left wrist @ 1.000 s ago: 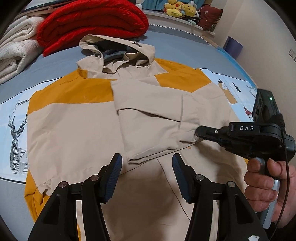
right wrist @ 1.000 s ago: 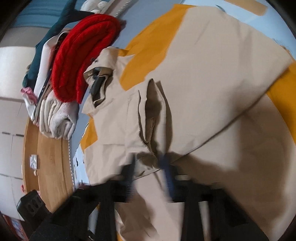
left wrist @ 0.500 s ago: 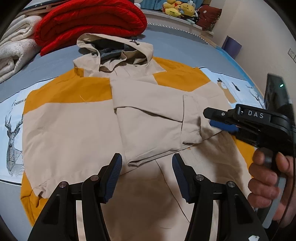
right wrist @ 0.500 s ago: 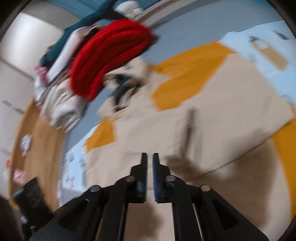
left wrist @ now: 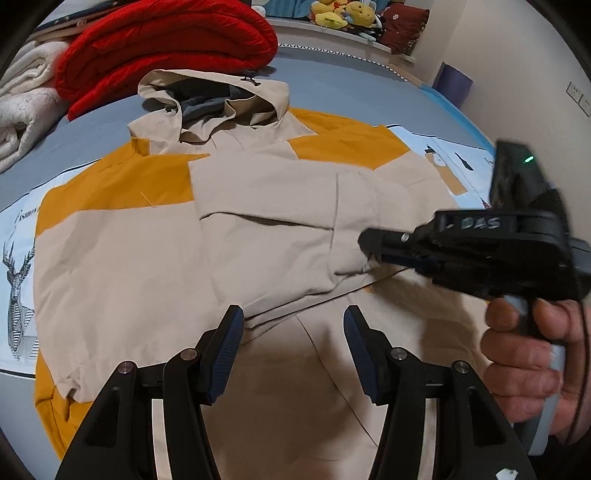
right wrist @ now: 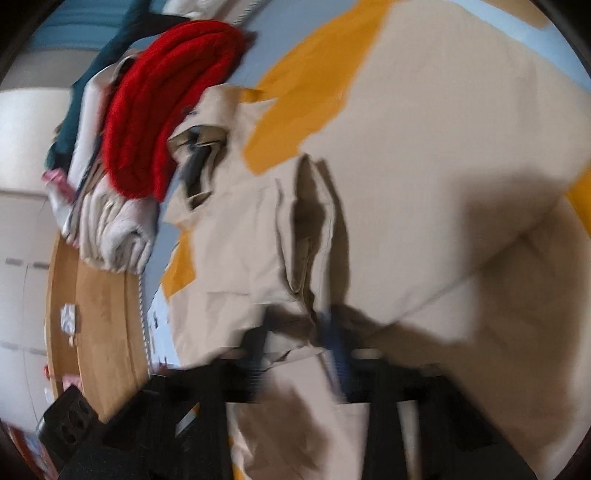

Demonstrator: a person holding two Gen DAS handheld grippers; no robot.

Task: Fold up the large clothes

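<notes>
A beige and mustard hooded jacket point(left wrist: 122, 254) lies flat on the bed, hood at the far end, with one beige sleeve point(left wrist: 266, 229) folded across its chest. My left gripper point(left wrist: 293, 332) is open and empty, hovering over the jacket's lower middle. My right gripper point(left wrist: 371, 249) reaches in from the right, its tips at the cuff end of the folded sleeve. In the blurred right wrist view the right gripper point(right wrist: 299, 343) has its fingers apart with the sleeve's edge point(right wrist: 306, 258) between them; whether they touch it I cannot tell.
A red quilt point(left wrist: 166, 48) and rolled cream blankets point(left wrist: 22, 110) lie beyond the hood. A printed sheet point(left wrist: 18, 258) with a deer lies under the jacket. Plush toys point(left wrist: 336, 14) sit on a ledge behind. A wooden bed frame point(right wrist: 96, 295) edges the bed.
My right gripper was lifted off and shut half a second ago. It has come back down to the sleeve's cuff end with its fingers apart. The left gripper has stayed put.
</notes>
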